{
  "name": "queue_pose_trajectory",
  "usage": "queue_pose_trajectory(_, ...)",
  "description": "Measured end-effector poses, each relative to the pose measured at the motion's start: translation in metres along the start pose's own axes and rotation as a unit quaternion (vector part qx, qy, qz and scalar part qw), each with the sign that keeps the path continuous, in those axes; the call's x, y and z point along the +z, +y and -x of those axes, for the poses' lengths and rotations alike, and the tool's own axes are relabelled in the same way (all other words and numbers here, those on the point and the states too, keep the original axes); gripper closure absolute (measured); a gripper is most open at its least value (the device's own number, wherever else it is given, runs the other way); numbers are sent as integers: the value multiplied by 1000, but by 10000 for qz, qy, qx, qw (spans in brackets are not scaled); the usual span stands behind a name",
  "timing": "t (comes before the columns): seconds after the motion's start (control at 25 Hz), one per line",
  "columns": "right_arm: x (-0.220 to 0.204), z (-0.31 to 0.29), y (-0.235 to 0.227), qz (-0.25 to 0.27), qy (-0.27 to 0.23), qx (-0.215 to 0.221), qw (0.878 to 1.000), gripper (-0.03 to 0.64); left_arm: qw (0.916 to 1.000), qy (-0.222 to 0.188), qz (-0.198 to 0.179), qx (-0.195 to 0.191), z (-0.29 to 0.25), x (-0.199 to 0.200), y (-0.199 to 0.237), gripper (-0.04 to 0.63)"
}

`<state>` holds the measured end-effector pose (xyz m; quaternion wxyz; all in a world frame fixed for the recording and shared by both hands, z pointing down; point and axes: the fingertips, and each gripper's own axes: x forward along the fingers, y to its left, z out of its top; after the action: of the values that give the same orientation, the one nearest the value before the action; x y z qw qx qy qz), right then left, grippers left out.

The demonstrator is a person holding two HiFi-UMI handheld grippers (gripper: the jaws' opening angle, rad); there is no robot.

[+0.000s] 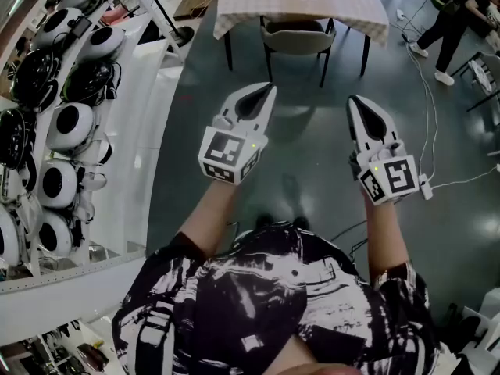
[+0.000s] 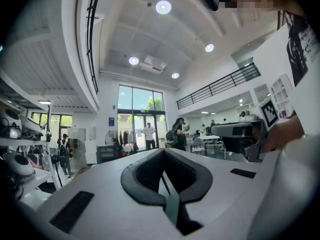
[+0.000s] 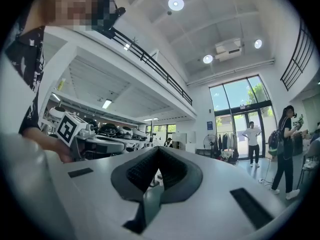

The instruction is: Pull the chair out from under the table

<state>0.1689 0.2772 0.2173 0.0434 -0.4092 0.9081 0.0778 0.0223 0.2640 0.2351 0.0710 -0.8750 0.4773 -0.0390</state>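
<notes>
Chair (image 1: 297, 39) sat tucked under the cloth-covered surface (image 1: 234, 10), upper centre, well apart from both tools. Left gripper (image 1: 268, 90) and right gripper (image 1: 355, 100) hung mid-frame, jaws pressed together, empty; probably carried closed for the approach.

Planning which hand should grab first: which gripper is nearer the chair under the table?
Left, slightly. In the head view the left gripper sits below-left of the chair; the right gripper is farther to its lower right. Neither touches it.
</notes>
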Motion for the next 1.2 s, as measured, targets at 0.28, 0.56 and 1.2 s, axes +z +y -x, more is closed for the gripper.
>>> queue_pose_trajectory(0.28, 9, 2, -4, -432, -412, 22, 9982, 265, 10000, -9, 29, 30, 8, 1, 1, 594)
queue_pose_trajectory(0.56, 17, 14, 2, 57, -824, -156, 9965, 41, 9999, 3, 76, 88, 19, -1, 5, 594)
queue_pose_trajectory(1.2, 0, -30, 48, 20, -576, -374, 9976, 41, 9997, 45, 130, -214, 60, -26, 71, 594)
